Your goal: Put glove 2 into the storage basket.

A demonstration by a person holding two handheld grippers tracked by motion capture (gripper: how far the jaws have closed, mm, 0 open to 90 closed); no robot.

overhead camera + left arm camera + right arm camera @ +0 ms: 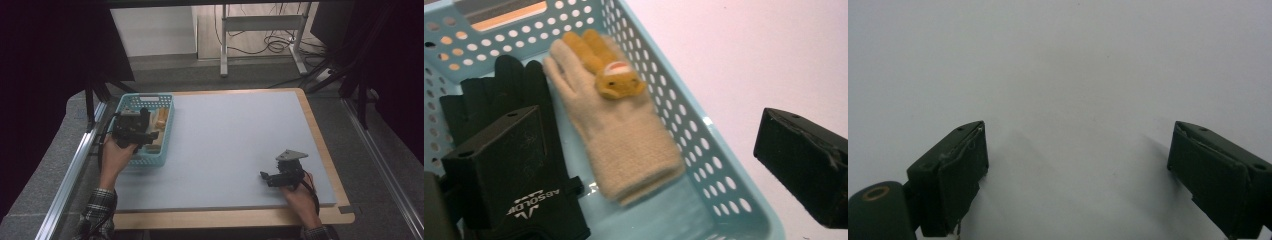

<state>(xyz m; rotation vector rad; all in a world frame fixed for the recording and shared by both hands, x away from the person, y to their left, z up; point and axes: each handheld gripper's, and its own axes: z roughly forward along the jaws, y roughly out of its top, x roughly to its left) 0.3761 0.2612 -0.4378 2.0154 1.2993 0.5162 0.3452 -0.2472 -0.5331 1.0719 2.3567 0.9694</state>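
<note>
A light blue perforated basket [168,107] stands at the table's left edge. In the left gripper view a beige knit glove [616,132] with an orange animal figure lies in the basket [724,170], beside a black glove [524,90] with white lettering. My left gripper [145,131] hovers over the basket, open; its jaws straddle the beige glove and the basket's right wall without touching either. My right gripper [266,177] rests low over the grey mat at the front right, open, with bare mat between its jaws [1078,170].
A grey mat [235,140] covers the wooden table, whose edge [230,217] shows at the front. Metal rails run along both sides. A desk frame and cables [270,42] stand on the floor beyond the table.
</note>
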